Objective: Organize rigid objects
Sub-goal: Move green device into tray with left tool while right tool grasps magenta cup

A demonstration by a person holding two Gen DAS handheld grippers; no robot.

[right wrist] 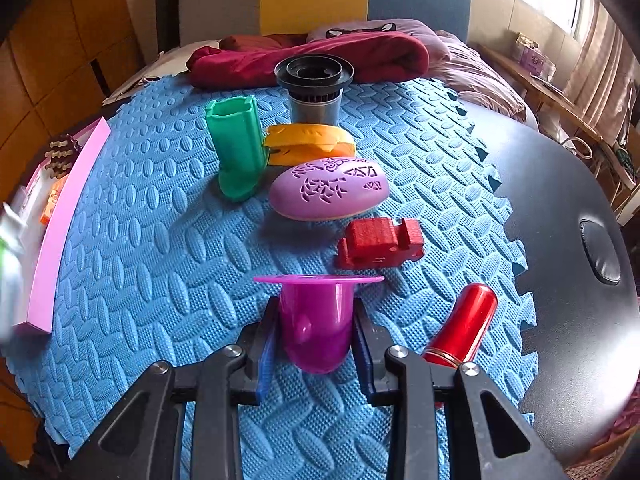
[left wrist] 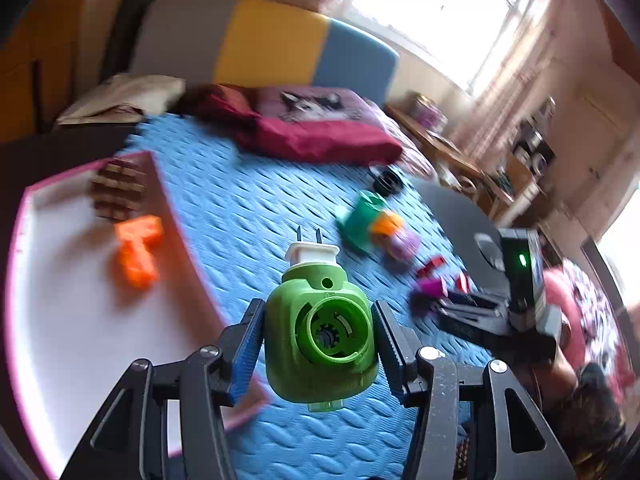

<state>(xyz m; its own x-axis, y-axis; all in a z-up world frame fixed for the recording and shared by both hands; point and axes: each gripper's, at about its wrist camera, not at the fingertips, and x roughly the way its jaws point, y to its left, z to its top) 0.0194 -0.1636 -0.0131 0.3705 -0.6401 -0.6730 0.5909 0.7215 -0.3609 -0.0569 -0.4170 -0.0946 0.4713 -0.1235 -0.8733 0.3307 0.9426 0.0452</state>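
L gripper point(left wrist: 320, 344) clamps the green plug-in point(left wrist: 320, 332) beside the pink tray point(left wrist: 168, 184), R gripper point(right wrist: 316, 340) clamps the purple cup point(right wrist: 316, 320); thin side grip, plug-in could twist out.

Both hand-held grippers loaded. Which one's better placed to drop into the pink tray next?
Left. Its hand-held gripper holds the green plug-in device just beside the pink tray; the right, gripping the magenta cup, sits farther off.

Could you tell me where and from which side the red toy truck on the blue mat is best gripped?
Probably across the red toy truck's boxy rear body, coming from above with one finger on each long flat side. It lies flat on the blue mat, and its sides look parallel. The purple egg-shaped case sits close behind, so descending beats sliding in.
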